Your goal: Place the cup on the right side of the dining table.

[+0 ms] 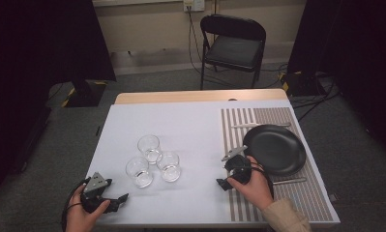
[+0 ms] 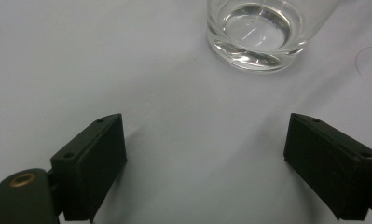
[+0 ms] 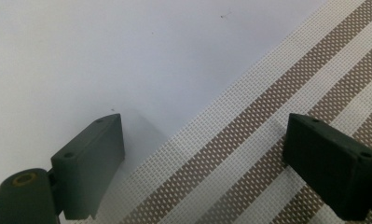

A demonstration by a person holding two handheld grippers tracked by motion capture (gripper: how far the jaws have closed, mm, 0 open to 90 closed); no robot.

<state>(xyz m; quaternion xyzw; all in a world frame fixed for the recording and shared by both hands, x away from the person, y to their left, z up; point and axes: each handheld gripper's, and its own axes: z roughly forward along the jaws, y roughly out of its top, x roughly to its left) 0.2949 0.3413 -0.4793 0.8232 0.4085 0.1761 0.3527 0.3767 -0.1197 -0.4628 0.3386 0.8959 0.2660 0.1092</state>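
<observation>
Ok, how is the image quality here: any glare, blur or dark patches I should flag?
High view: soft and low in detail, table evenly lit, dark curtains at both sides nearly black. Left gripper view: glass sharp with bright highlights in its base, left gripper jaws slightly soft. Right gripper view: placemat weave crisp, faint shadow beside one jaw of the right gripper.

You've got no readable text, labels, brands or numbers anywhere here, not on any object you can see.

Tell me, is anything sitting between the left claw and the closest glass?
No. In the left gripper view, bare white tabletop runs from the open left claw to the nearest glass. The high view agrees.
</observation>
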